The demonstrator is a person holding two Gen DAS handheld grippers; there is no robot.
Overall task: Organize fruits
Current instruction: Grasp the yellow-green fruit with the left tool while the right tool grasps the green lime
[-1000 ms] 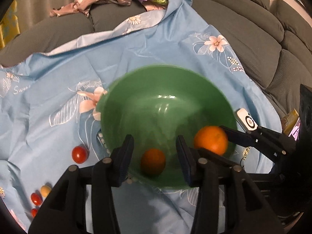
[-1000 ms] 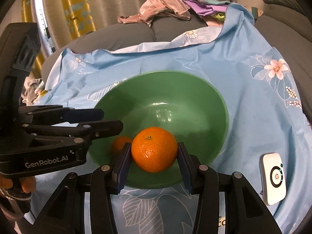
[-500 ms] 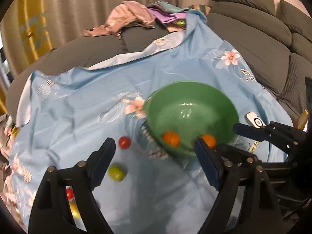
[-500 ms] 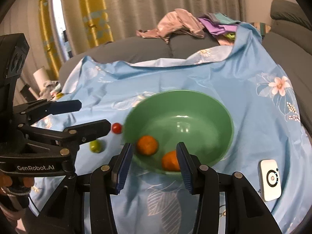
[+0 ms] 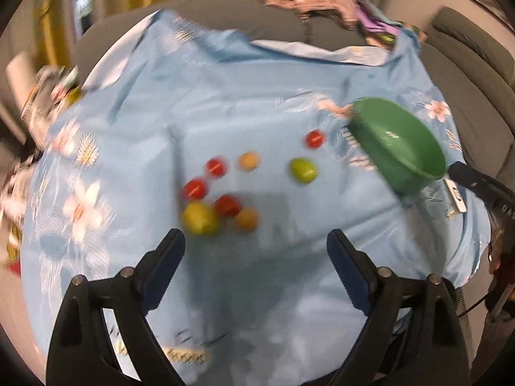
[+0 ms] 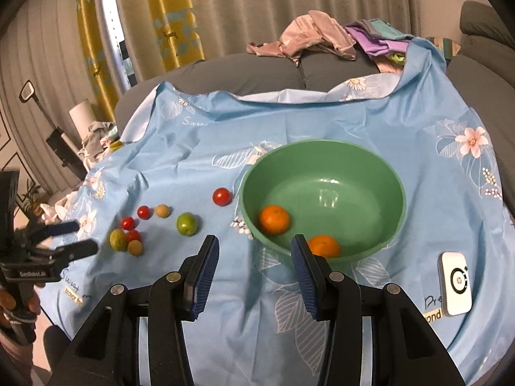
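A green bowl [image 6: 354, 173] stands on the blue flowered cloth [image 6: 225, 135] and holds two oranges [image 6: 274, 218] [image 6: 323, 246]. Left of it lie several small fruits: red tomatoes [image 6: 222, 197], a green fruit [image 6: 186, 223], a yellow-green one [image 6: 118, 239] and tan ones [image 6: 135, 247]. My right gripper [image 6: 254, 241] is open and empty, just short of the bowl's near rim. My left gripper [image 5: 256, 241] hovers a little short of the yellow-green fruit [image 5: 200, 223] and a tomato [image 5: 228, 205]. Its jaws are opening wide with nothing between them. The bowl [image 5: 399, 148] is off to its right.
A white device [image 6: 456, 286] lies on the cloth at the near right. Crumpled clothes [image 6: 309, 37] lie on the grey sofa [image 6: 244, 74] behind. A hand [image 6: 19, 302] holds the left gripper at the cloth's left edge.
My right gripper let go of the orange, which now lies in the bowl, and drew back. My left gripper opened wide and swung left from the bowl to the small fruits.
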